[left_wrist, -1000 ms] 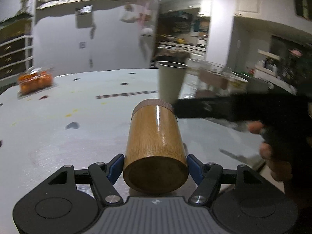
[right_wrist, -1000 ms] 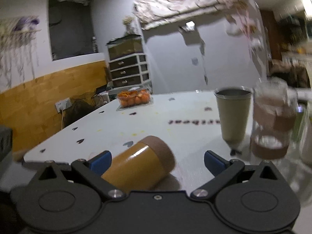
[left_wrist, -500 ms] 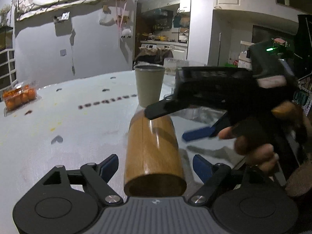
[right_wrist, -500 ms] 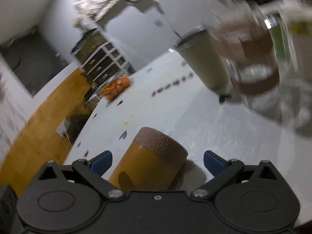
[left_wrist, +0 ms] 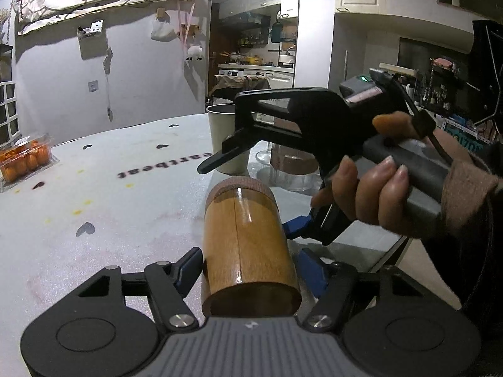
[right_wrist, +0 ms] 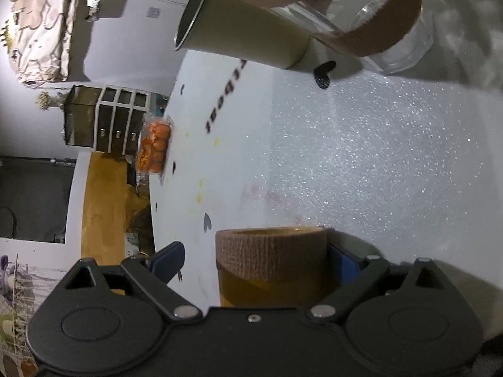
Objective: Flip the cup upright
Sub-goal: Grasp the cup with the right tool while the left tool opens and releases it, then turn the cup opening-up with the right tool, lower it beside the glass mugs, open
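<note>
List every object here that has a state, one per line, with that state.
Wooden cup: lying on its side on the white table, banded rim pointing away.
Left gripper: open, blue pads flanking the cup's base.
Right gripper: open, rolled sideways, straddling the banded rim.
Beige tumbler: upright.
Glass jar: upright.
Box of oranges: closed.

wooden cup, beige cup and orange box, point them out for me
wooden cup (left_wrist: 248,238), left wrist view, on its glossy side wall
beige cup (right_wrist: 248,37), right wrist view, on its outer wall
orange box (left_wrist: 26,158), left wrist view, on its clear front
</note>
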Tool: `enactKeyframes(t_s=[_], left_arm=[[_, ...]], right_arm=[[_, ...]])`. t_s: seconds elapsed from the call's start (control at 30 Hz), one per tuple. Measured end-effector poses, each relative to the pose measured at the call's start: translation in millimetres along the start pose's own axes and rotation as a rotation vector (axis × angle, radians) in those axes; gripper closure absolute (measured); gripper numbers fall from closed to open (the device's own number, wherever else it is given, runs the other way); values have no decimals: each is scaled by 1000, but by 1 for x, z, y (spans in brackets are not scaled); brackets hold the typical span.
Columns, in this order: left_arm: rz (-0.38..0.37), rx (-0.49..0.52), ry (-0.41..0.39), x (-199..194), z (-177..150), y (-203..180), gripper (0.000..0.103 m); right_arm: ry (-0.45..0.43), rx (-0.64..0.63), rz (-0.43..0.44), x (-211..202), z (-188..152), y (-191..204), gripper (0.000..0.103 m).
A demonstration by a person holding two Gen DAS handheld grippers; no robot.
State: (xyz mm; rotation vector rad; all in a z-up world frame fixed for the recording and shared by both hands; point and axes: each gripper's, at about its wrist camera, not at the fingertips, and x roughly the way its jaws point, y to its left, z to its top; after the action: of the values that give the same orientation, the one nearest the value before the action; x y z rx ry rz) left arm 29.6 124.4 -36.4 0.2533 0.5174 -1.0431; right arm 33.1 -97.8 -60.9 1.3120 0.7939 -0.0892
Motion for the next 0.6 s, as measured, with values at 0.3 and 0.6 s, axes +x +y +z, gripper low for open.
enactKeyframes(t_s=[0.3, 0.6], left_arm=[[-18, -4, -14, -1, -1, 1, 35], [-35, -63, -63, 17, 10, 11, 36]], right_arm=[[59, -161, -66, -5, 8, 15, 31], [-67, -710, -166, -44, -31, 93, 30]])
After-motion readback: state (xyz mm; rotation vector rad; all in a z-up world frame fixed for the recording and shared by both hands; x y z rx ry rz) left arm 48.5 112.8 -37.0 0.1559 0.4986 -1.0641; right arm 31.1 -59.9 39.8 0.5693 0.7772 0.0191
